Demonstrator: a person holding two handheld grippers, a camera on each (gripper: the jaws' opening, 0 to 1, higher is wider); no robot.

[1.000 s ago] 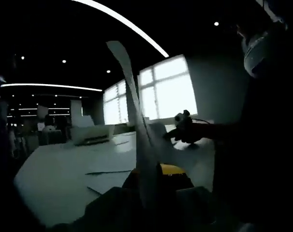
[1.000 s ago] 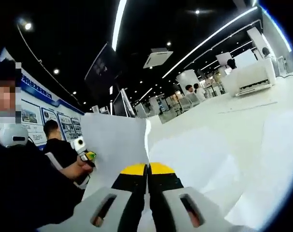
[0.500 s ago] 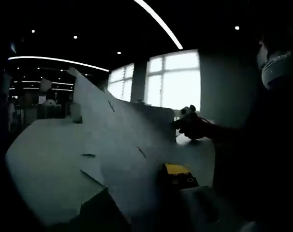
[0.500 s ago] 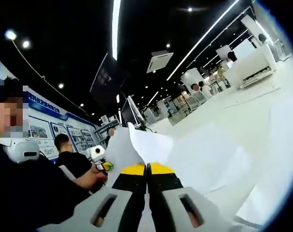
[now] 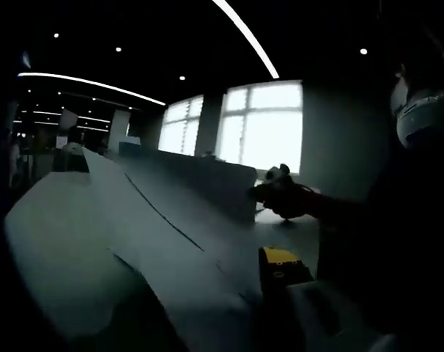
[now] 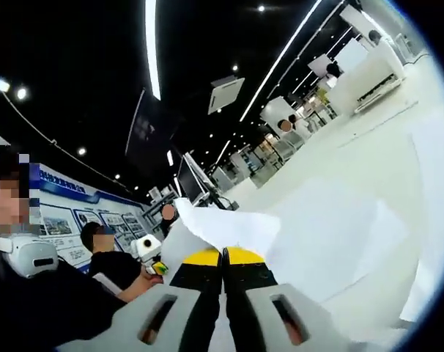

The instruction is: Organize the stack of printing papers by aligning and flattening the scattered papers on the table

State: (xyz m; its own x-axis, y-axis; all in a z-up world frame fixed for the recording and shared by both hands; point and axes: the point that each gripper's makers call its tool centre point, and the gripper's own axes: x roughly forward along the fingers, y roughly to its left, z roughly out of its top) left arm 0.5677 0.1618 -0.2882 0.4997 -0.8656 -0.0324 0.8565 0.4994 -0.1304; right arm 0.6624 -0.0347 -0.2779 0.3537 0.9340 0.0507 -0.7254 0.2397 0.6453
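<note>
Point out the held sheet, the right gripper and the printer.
Sheet (image 6: 233, 229), right gripper view, its curled middle.
Right gripper (image 6: 223, 258), right gripper view, between its yellow tips.
Printer (image 6: 365, 77), right gripper view, its white body.

In the left gripper view, the papers (image 5: 171, 242) cover one jaw of the left gripper (image 5: 269, 275); only the yellow-tipped jaw shows, so the jaw gap cannot be read. The table (image 5: 46, 242) is dim, and sheet edges merge. In the right gripper view, the far end of the held sheet (image 6: 222, 227) is hidden behind its own curl.
</note>
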